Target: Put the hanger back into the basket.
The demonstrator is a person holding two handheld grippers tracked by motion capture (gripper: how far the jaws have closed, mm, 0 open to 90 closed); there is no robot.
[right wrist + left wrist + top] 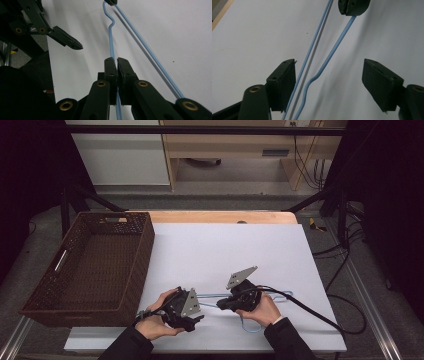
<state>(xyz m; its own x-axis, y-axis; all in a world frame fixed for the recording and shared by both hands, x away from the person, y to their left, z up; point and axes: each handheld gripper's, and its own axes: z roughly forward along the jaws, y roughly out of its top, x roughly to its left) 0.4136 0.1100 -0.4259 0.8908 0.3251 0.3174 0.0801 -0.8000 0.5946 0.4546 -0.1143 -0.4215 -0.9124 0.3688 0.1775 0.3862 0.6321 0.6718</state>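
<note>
Hanger: while it lies flat near the front edge of the white sheet [235, 245], the thin blue wire hanger [252, 295] runs between the two grippers, its long axis along that front edge.
Pointing: its kinked neck end faces the left side of the sheet, toward the brown wicker basket [95, 265]; the far loop reaches out past the right hand.
Right gripper [117, 62]: jaws pinched tight on one blue wire, which passes straight between the pads.
Left gripper [329, 82]: jaws stand fairly wide, both wires between them, neither pad pressing; one pad sits just beside the outer wire.
Step in hand: judged as taking a second grip on the neck end.
Doing it well: centre the open jaws over the bent wire, keep them square to it, and close on both strands above the kink so the wire cannot slip or twist.
Risk: a grip on one strand alone would likely let the hanger swing.
Basket: stands at the left edge, well apart from the hanger.
</note>
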